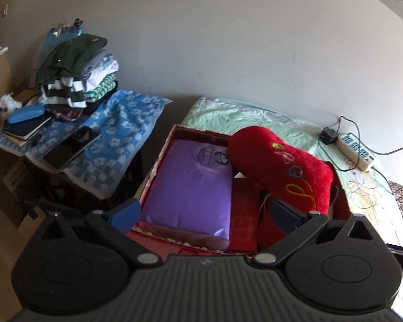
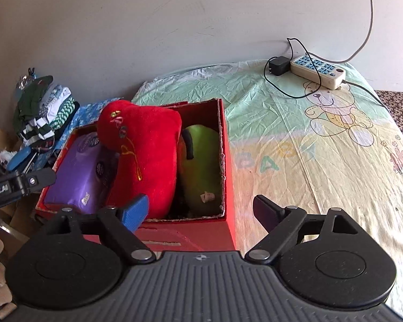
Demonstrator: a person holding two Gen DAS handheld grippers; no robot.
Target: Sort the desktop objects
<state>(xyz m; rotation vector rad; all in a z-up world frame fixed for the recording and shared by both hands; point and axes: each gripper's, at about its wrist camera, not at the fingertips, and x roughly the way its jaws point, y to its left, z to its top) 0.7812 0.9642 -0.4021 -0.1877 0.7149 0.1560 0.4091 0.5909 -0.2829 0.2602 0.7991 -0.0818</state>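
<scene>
Sorting looks nearly finished to me: the red cardboard box (image 2: 201, 230) on the counter holds the purple plastic packet (image 1: 188, 187), red plush cushion (image 2: 145, 155) and green plush pear (image 2: 201, 166). My left gripper (image 1: 204, 212) and right gripper (image 2: 201, 209) both gape wide, empty.

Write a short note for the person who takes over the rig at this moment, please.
Left tool: open, empty, above the red box.
Right tool: open, empty, at the box's near right corner.
In the box: purple pack, red plush pillow leaning over it, green plush fruit.
Done: these three are boxed.
Left: I see nothing loose on the bed sheet except the power strip.
</scene>
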